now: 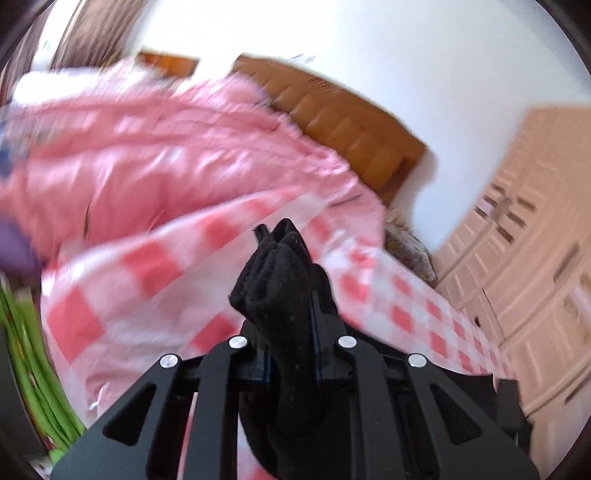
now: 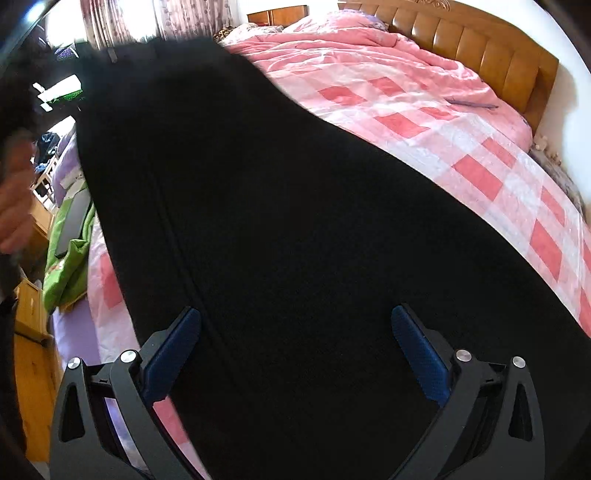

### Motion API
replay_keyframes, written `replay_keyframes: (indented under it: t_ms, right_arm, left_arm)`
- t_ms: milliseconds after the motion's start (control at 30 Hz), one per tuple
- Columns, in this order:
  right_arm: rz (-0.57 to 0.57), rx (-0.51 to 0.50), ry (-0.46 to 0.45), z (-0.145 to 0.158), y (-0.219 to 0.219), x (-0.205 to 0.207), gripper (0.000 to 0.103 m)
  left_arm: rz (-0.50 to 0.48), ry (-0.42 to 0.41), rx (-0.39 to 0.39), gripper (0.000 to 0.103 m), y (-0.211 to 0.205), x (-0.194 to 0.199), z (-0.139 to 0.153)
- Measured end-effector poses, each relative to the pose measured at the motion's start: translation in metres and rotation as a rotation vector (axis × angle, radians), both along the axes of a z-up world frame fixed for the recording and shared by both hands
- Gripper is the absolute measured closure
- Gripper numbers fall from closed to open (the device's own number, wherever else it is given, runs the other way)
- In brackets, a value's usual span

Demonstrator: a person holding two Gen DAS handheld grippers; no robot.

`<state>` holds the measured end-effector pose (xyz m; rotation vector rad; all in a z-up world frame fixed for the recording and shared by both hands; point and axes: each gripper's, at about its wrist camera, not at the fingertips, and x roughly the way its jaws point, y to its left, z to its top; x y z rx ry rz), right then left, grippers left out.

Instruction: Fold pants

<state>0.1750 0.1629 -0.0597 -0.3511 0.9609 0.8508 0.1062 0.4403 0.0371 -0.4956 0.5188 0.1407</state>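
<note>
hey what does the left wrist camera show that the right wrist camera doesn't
Only the left wrist view shows the left claw shut on a bunched wad of the black pants, plus the cream wardrobe. Only the right wrist view shows the open right claw over the pants spread wide, and the curtains. Both show the pink checked bedcover and tan headboard.
</note>
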Motion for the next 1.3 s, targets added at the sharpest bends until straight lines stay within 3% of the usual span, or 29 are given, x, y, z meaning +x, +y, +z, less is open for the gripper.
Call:
replay_keyframes:
  t_ms: [67, 167, 267, 333, 433, 600, 667, 733, 800, 833, 867, 933, 1033, 1200, 1300]
  right_arm:
    - [-0.037, 0.117, -0.025, 0.024, -0.039, -0.003, 0.005]
    - [-0.184, 0.177, -0.113, 0.051, -0.116, -0.001, 0.005]
    - [-0.394, 0.226, -0.168, 0.069, -0.211, 0.006, 0.005]
    - [-0.519, 0.267, -0.168, 0.075, -0.270, 0.008, 0.005]
    - [-0.662, 0.287, -0.198, 0.080, -0.340, 0.000, 0.005]
    - [-0.784, 0.301, -0.194, 0.071, -0.410, -0.014, 0.005]
    - [-0.779, 0.307, -0.158, 0.057, -0.420, -0.016, 0.005]
    - [-0.760, 0.315, -0.114, 0.044, -0.417, -0.017, 0.005]
    - [-0.717, 0.349, -0.049, 0.030, -0.405, -0.014, 0.005]
    - [-0.699, 0.364, -0.025, 0.027, -0.400, -0.018, 0.005]
    - [-0.681, 0.375, -0.004, 0.024, -0.393, -0.021, 0.005]
    - [-0.625, 0.390, 0.038, 0.019, -0.377, -0.024, 0.005]
    - [-0.556, 0.438, 0.135, 0.010, -0.352, -0.028, 0.005]
    - [-0.419, 0.478, 0.255, 0.002, -0.305, -0.041, 0.005]
    - [-0.392, 0.438, 0.247, 0.003, -0.278, -0.044, 0.005]
  left_arm:
    - [-0.055, -0.041, 0.093, 0.089, -0.041, -0.002, 0.028]
    - [-0.166, -0.092, 0.242, 0.089, -0.117, -0.008, 0.054]
    - [-0.297, -0.127, 0.359, 0.089, -0.202, -0.015, 0.054]
    - [-0.361, -0.138, 0.433, 0.089, -0.256, -0.018, 0.043]
    - [-0.472, -0.101, 0.542, 0.089, -0.340, -0.017, 0.003]
    - [-0.585, 0.000, 0.702, 0.089, -0.419, -0.008, -0.073]
    - [-0.578, -0.012, 0.793, 0.088, -0.437, -0.012, -0.090]
    - [-0.576, -0.012, 0.849, 0.080, -0.442, -0.011, -0.095]
    - [-0.648, -0.010, 0.818, 0.053, -0.439, -0.012, -0.095]
    - [-0.652, -0.023, 0.807, 0.034, -0.433, -0.020, -0.091]
    - [-0.640, -0.056, 0.802, 0.023, -0.426, -0.029, -0.086]
    - [-0.618, -0.140, 0.785, 0.010, -0.408, -0.053, -0.071]
    - [-0.500, -0.188, 0.755, 0.002, -0.358, -0.081, -0.055]
    - [-0.249, 0.010, 0.800, 0.002, -0.262, -0.080, -0.075]
    - [-0.199, 0.051, 0.768, 0.002, -0.228, -0.081, -0.082]
